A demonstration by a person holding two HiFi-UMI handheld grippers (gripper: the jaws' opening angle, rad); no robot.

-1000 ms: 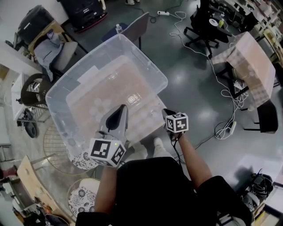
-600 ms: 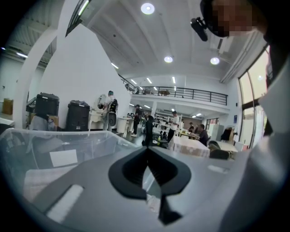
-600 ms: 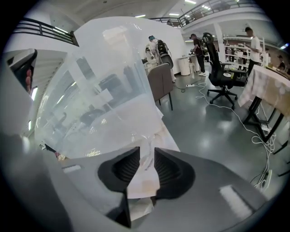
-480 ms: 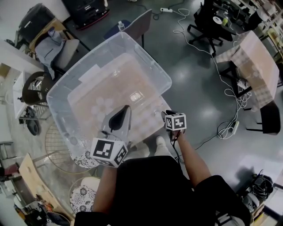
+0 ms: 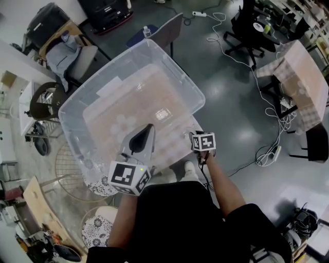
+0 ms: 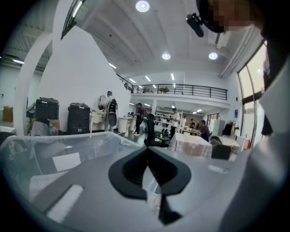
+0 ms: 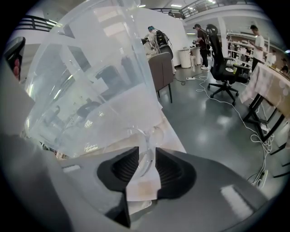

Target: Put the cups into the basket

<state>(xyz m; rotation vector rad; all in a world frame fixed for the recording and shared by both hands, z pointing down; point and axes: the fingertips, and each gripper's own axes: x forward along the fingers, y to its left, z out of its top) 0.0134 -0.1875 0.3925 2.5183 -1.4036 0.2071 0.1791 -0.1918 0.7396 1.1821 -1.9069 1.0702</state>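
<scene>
At the left, over the near edge of the clear basket (image 5: 105,79), the left tongs (image 6: 147,156) hang pressed together and empty, best kept aside. Further right, a clear cup (image 7: 146,136) stands at the basket's corner, apparently on the counter (image 7: 174,138) just outside it. Its thin wall sits between the right tongs (image 7: 145,158), which have just been spreading and do not press it. Close gently so the cup neither buckles nor slips, then lift above the rim.

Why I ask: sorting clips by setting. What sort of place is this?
Likely an open-plan lab or workshop office: a swivel office chair, a power strip lying on the polished floor, and a railed mezzanine.
</scene>
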